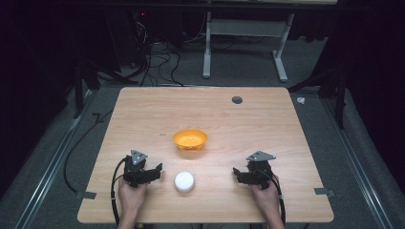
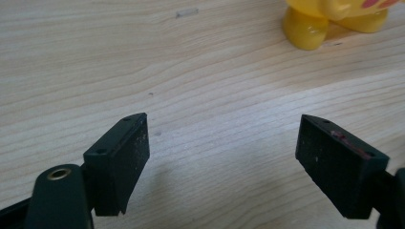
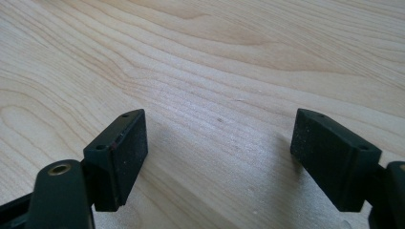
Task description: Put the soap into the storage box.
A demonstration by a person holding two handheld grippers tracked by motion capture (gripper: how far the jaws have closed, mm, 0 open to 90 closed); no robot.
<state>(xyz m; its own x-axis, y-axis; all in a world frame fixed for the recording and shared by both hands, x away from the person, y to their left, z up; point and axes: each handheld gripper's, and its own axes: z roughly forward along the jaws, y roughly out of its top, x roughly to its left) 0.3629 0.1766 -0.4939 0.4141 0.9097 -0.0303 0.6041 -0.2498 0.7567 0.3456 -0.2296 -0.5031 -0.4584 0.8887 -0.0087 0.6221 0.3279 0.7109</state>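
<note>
An orange bowl stands at the middle of the wooden table. A white round object lies near the front edge, between the two grippers. My left gripper rests on the table left of the white object, held in a hand, and its jaws point right. In the left gripper view it is open over bare wood, with the yellow-orange bowl's foot at the top right. My right gripper sits right of the white object and points left. It is open with nothing between its jaws.
A grey round grommet sits at the table's far right. Grey tape strips mark the front corners. A white desk frame and cables lie on the floor behind the table.
</note>
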